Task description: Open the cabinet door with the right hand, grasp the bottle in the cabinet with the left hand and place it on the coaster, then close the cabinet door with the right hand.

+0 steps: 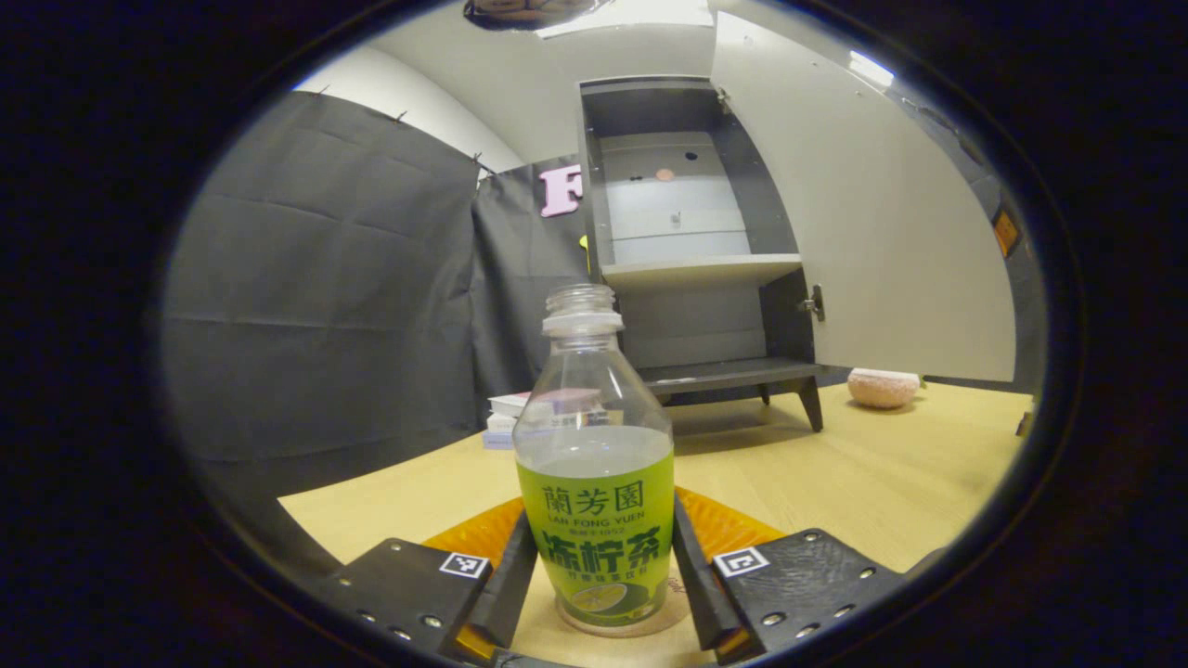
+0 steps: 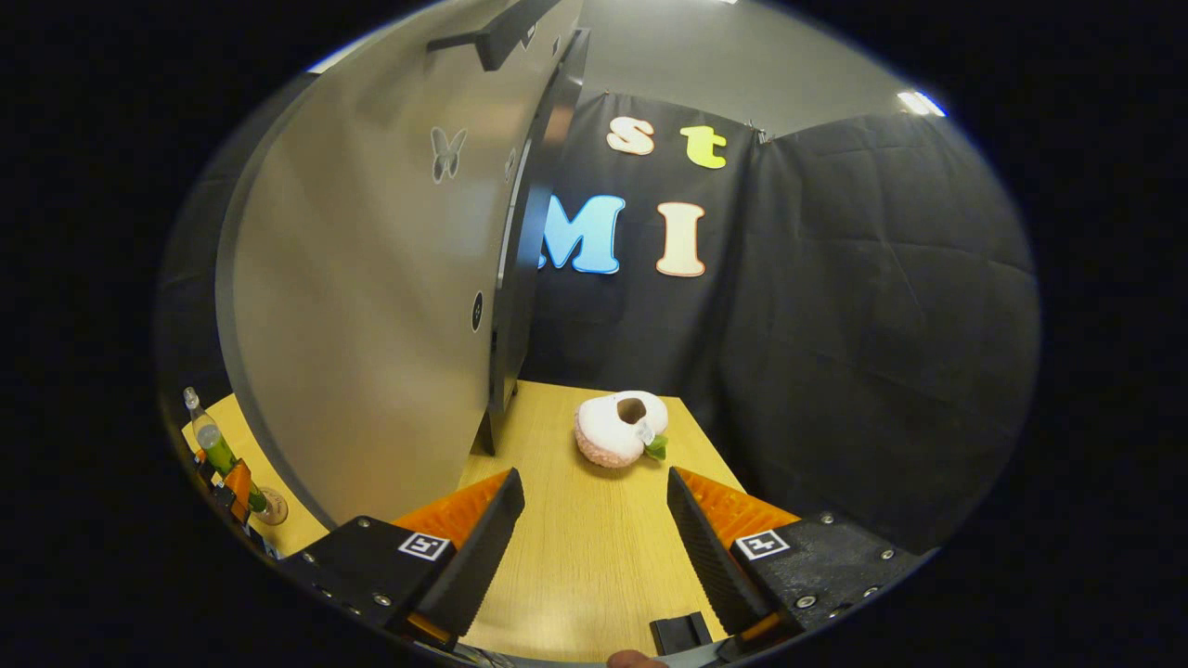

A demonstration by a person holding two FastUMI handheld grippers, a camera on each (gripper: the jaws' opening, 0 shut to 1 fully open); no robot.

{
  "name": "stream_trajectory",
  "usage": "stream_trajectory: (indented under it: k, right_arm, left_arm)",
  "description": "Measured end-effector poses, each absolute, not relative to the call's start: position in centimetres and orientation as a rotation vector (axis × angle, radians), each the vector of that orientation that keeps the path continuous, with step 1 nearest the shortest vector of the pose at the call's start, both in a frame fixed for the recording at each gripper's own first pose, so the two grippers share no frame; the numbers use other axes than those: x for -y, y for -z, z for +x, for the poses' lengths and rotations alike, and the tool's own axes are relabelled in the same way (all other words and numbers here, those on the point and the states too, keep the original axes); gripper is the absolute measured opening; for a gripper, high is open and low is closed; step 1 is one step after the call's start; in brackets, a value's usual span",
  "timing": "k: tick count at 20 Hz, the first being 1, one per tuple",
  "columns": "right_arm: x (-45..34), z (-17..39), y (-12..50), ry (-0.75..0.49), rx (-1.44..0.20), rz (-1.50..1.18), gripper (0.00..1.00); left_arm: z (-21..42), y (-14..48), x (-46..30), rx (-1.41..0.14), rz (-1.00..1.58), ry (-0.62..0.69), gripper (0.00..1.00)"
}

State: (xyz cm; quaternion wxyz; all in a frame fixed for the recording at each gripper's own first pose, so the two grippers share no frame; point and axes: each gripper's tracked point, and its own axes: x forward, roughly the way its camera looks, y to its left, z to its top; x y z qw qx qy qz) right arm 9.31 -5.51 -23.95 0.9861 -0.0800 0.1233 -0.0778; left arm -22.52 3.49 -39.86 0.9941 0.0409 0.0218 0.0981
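Bottle (image 1: pixel 595 482): clear plastic, no cap on the neck, liquid up to roughly the top edge of the green label. Judged light to moderate in weight, thin-walled, likely to dent under a hard squeeze; the smooth label sleeve could slip. With the neck open, any tilt risks a spill, so it must stay upright. Best hold judged to be low on the labelled body, below the liquid line.

Position: upright on the surface (image 1: pixel 863 473), base on a round clear coaster (image 1: pixel 673 620), at 6 o'clock in the left gripper view. In the right gripper view the bottle (image 2: pixel 212 443) sits at 8 o'clock, past the door edge.

Left tool (image 1: pixel 598 594): fingers flank the label on both sides, close to or touching it; whether they press cannot be told.

Right tool (image 2: pixel 594 529): fingers apart, nothing between them, over bare surface. Door (image 2: pixel 371 306) stands at 10 o'clock, just beside the tool, swung wide open. Pink plush toy (image 2: pixel 619 429) lies at 12 o'clock, apart from the tool.

Cabinet (image 1: pixel 691 269) at 12 o'clock behind the bottle, shelves bare.

Placement looks done; door closing remains.
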Motion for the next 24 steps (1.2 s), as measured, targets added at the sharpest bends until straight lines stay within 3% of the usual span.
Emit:
stream_trajectory:
  k: [2, 3, 4, 12, 20, 24]
  right_arm:
    - [5.5, 9.4, 24.1, 0.153, -0.251, -0.157, 0.96]
    - [5.4, 9.3, 24.1, 0.150, -0.249, -0.156, 0.96]
    - [5.2, 9.1, 24.3, 0.150, -0.250, -0.159, 0.96]
    - [6.4, 9.1, 22.5, 0.175, -0.237, -0.132, 0.96]
    - [6.9, 9.5, 14.9, 0.157, -0.122, -0.034, 0.96]
    - [6.5, 11.0, 9.9, 0.128, -0.037, -0.009, 0.96]
  left_arm:
    - [-23.1, 39.8, -3.4, -0.043, 0.072, -0.194, 0.96]
    - [-23.2, 39.3, -3.6, -0.036, 0.066, -0.197, 0.96]
    - [-23.3, 38.7, -3.6, -0.030, 0.056, -0.195, 0.89]
    - [-22.3, 32.6, -5.1, -0.007, -0.022, -0.202, 0.89]
    - [-20.1, 19.6, -4.5, 0.040, -0.019, -0.164, 0.92]
    - [-18.7, 12.5, -4.5, 0.054, -0.029, -0.169, 0.89]
